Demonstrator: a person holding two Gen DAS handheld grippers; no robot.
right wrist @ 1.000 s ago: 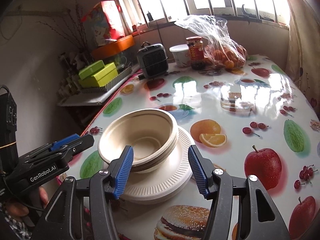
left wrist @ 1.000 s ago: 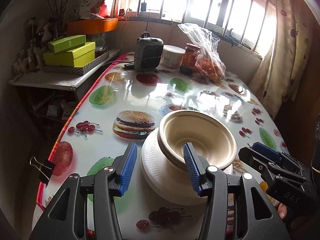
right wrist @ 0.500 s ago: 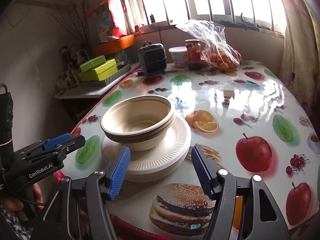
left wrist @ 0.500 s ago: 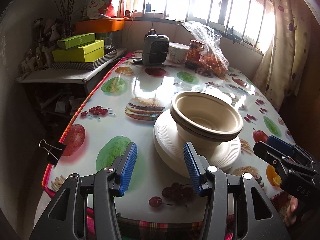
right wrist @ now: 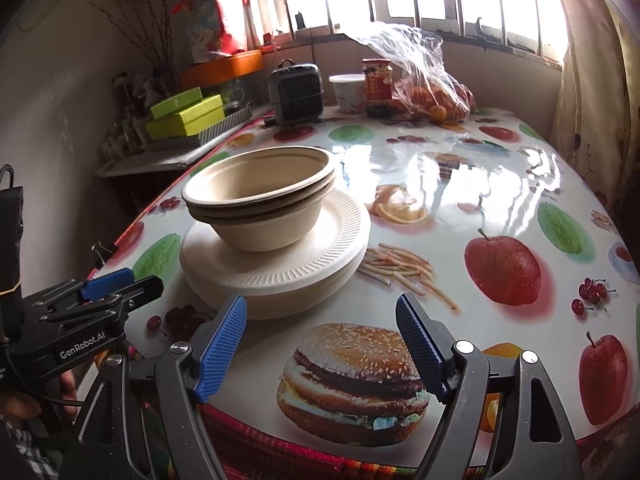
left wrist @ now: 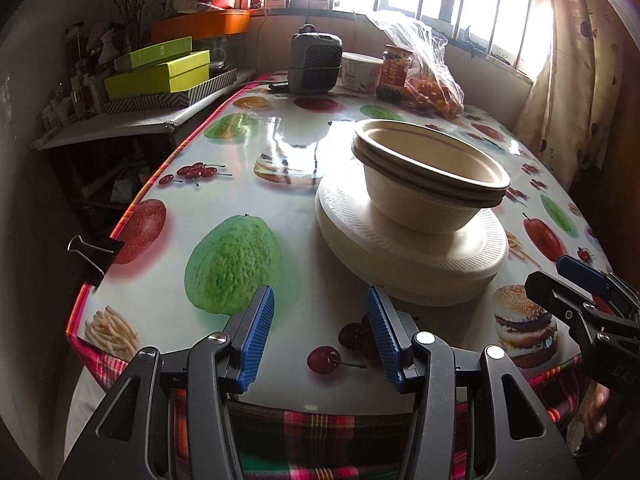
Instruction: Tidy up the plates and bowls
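Two nested beige bowls (left wrist: 428,184) (right wrist: 260,208) stand upright on a stack of white plates (left wrist: 400,256) (right wrist: 304,264) on the fruit-print table (left wrist: 280,160) (right wrist: 440,200). My left gripper (left wrist: 322,334) hovers over the table's near edge, short of the plates and a little left of them, open with nothing between its blue pads. My right gripper (right wrist: 322,340) is over the burger print, near side of the stack; its jaws are opening wide and hold nothing. Each gripper shows at the edge of the other's view: right gripper (left wrist: 580,292), left gripper (right wrist: 100,292).
At the far end stand a small grey heater (left wrist: 316,60), a white tub (left wrist: 360,72), a jar (left wrist: 396,72) and a bag of oranges (left wrist: 432,84). A side shelf with green boxes (left wrist: 160,72) flanks the left edge. A binder clip (left wrist: 94,252) grips the cloth.
Both grippers have drawn back and down from the stack toward the table's near edge. The right jaws have spread wider. Bowls and plates have stayed put.
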